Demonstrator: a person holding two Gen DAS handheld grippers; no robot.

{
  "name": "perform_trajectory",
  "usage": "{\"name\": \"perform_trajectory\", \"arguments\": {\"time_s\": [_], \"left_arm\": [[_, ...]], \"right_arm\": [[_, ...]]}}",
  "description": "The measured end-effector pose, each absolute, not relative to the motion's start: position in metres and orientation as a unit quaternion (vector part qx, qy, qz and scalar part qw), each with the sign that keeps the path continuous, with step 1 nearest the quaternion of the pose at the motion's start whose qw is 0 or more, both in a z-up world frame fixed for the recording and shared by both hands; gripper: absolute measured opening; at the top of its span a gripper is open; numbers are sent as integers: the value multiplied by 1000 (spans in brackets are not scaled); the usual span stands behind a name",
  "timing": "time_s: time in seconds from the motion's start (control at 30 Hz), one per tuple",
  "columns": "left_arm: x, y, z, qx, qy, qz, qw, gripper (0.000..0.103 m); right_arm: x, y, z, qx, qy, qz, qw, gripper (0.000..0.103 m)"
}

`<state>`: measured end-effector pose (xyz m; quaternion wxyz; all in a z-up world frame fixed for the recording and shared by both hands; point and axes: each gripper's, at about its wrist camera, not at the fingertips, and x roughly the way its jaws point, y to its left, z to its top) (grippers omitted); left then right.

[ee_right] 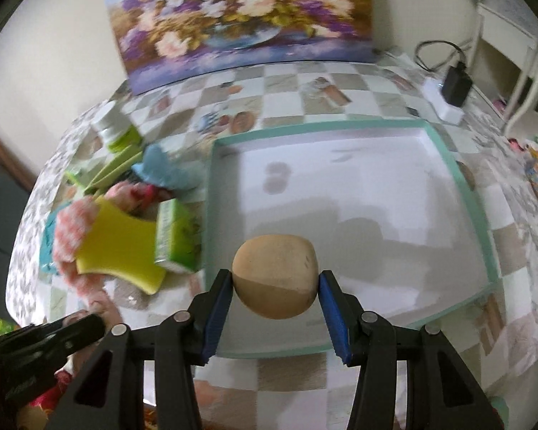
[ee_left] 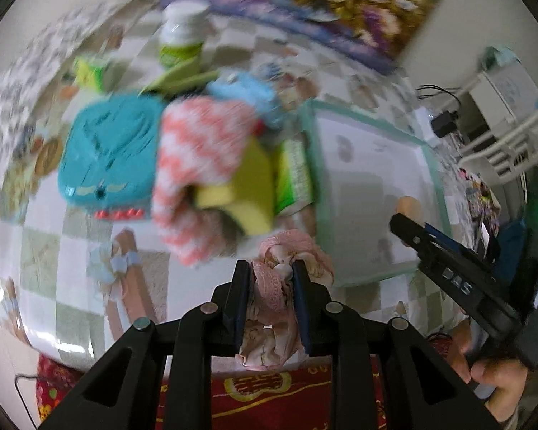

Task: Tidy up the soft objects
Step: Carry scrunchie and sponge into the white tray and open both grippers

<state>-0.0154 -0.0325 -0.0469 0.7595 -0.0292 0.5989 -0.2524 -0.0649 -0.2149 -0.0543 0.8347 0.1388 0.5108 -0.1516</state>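
Left wrist view: the left gripper [ee_left: 272, 268] is clamping a bunched pink lace cloth [ee_left: 269, 286] above the checkered tablecloth [ee_left: 71, 268], left of the mint-rimmed tray [ee_left: 432, 165]. Right wrist view: the right gripper [ee_right: 275, 279] is squeezing a tan foam ball [ee_right: 275, 276] over that tray [ee_right: 478, 222].

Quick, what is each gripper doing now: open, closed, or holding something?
Left gripper: closed on a pink lace fabric piece.
Right gripper: closed on a tan soft ball, above the tray.
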Motion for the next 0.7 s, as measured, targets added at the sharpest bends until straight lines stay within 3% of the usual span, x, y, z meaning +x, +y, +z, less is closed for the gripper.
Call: {"name": "perform_trajectory", "arguments": {"time_s": [0.7], "left_arm": [[-39, -163, -40, 121, 481, -318, 808, 26]], "right_arm": [[-104, -327, -79, 253, 502, -302, 770, 52]]}}
